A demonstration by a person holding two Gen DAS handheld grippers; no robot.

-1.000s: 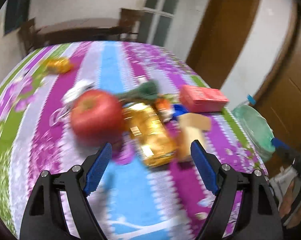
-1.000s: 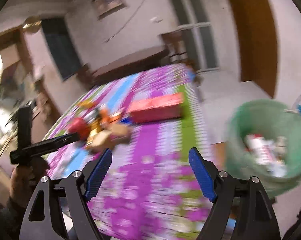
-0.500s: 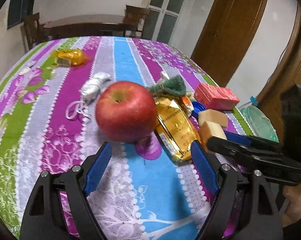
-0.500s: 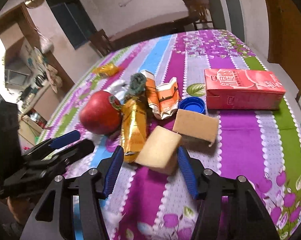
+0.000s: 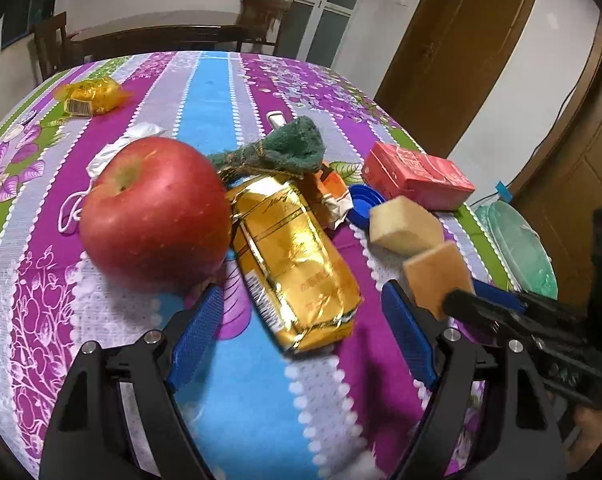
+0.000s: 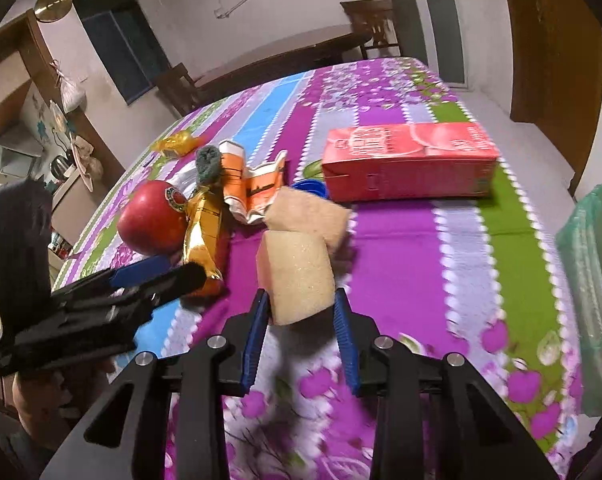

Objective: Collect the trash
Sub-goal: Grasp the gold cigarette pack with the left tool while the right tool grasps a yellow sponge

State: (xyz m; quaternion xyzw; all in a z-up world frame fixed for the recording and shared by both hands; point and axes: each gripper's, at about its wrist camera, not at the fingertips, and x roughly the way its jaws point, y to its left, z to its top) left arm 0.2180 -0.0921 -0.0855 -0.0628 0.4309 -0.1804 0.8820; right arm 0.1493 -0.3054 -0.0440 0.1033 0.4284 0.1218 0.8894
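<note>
- Left wrist view, upper left of frame: a yellow wrapper lies alone on the striped tablecloth, well apart from the main cluster.
- Centre left: a red apple rests on the cloth, touching the gold foil packet at its right.
- Lower centre: the left gripper stands wide open, its blue pads on either side of the packet's near end, pressing on nothing.
- Above the packet: a green scrubber and a crumpled orange carton; right of these a blue bottle cap and a red box.
- Right of centre: two tan sponges, the farther one on the cloth; the near sponge sits between the pads of the right gripper, whose jaws have just been closing and now clamp its sides.
- Right wrist view, far right edge: a green bag-lined bin beyond the table edge.
</note>
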